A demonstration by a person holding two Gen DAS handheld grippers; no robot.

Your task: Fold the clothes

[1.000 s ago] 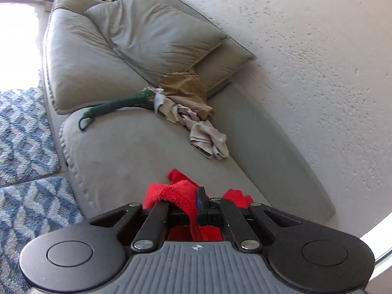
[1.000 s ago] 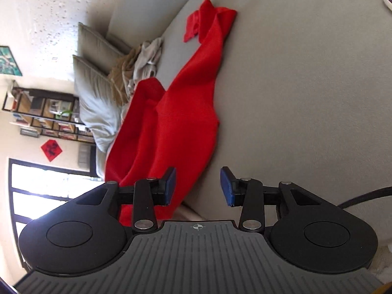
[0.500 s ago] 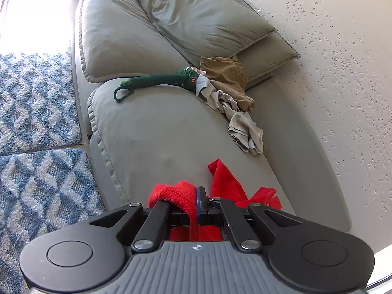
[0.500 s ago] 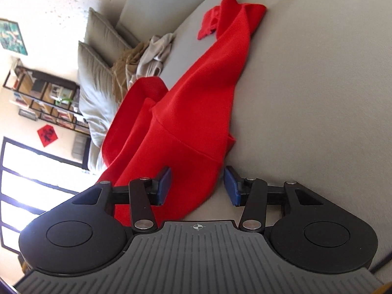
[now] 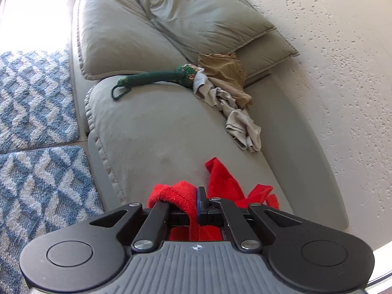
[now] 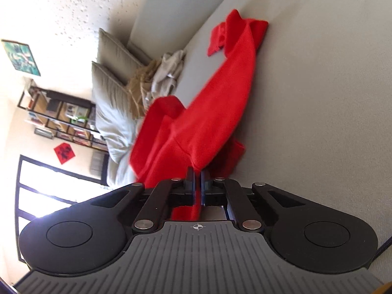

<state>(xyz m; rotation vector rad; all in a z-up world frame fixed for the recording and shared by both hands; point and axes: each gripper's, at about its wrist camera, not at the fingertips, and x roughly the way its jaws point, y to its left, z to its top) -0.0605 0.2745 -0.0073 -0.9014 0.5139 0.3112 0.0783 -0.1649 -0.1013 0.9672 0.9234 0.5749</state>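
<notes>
A red garment (image 6: 220, 98) lies stretched along the grey sofa seat (image 6: 318, 98). My right gripper (image 6: 198, 183) is shut on its near edge, cloth pinched between the pads. My left gripper (image 5: 196, 204) is shut on another bunched part of the red garment (image 5: 176, 196), held above the sofa seat (image 5: 159, 132). More red cloth (image 5: 225, 183) hangs beyond the fingers.
A beige and tan heap of clothes (image 5: 227, 95) and a green knitted piece (image 5: 152, 77) lie further along the sofa by two grey pillows (image 5: 196, 14). A blue patterned rug (image 5: 36, 147) covers the floor to the left. A textured wall (image 5: 343, 73) is at right.
My right gripper has closed on the red garment's edge; it was open a second ago. My left gripper keeps its hold and has shifted, showing more of the sofa and rug.
</notes>
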